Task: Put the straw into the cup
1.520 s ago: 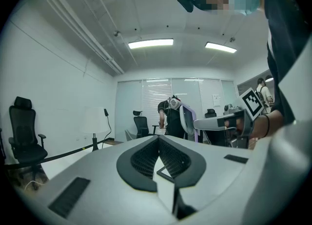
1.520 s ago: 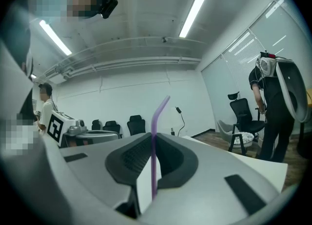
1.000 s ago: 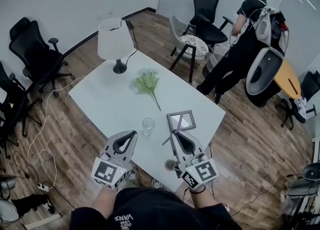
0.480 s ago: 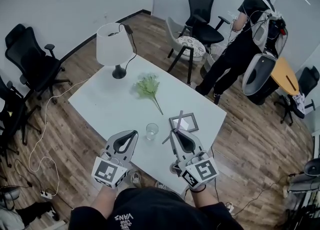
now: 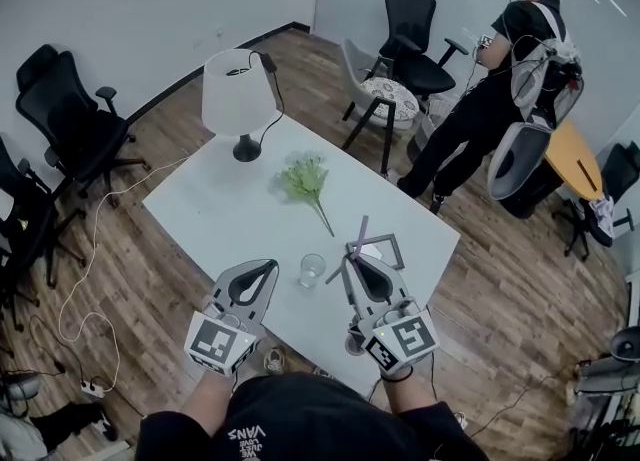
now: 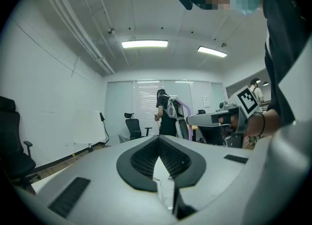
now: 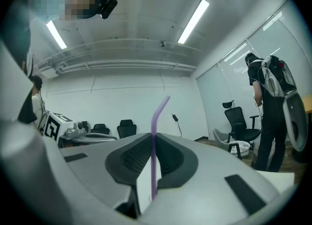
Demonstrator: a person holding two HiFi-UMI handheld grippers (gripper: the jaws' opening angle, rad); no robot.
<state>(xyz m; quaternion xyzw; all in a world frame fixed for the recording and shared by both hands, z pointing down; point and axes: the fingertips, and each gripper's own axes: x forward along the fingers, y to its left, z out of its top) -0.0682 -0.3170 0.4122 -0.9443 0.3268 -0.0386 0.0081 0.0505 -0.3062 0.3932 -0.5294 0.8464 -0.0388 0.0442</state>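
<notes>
1. The table (image 5: 215, 209) is white. A lamp (image 5: 238, 92) stands at its 11 o'clock corner, a plant (image 5: 306, 179) lies near the middle, and a frame (image 5: 392, 245) lies toward 4 o'clock.
2. The left gripper (image 5: 270, 267) sits at 9 o'clock of the cup. Its jaws are clenched tip to tip with nothing between them, and the cup shows only behind them.
3. The right gripper (image 5: 352, 261) sits at 3 o'clock of the cup, pinching the straw between its pads.
4. The cup (image 5: 312, 269) is clear glass, upright and empty. It stands on the table between the two grippers, near the front edge.
5. The straw (image 7: 154, 155) is purple and roughly upright in the right jaws, its bent top leaning toward 1 o'clock. Its lower end seems to hang just beside the cup's 3 o'clock side, though the head view is too small to be sure.
6. Step in hand, as I judge it: carrying the straw to the cup, with the straw not yet inserted.
7. The next move calls for bringing the lower end over the rim, lowering it inside, then releasing. The left gripper could steady the light cup.
</notes>
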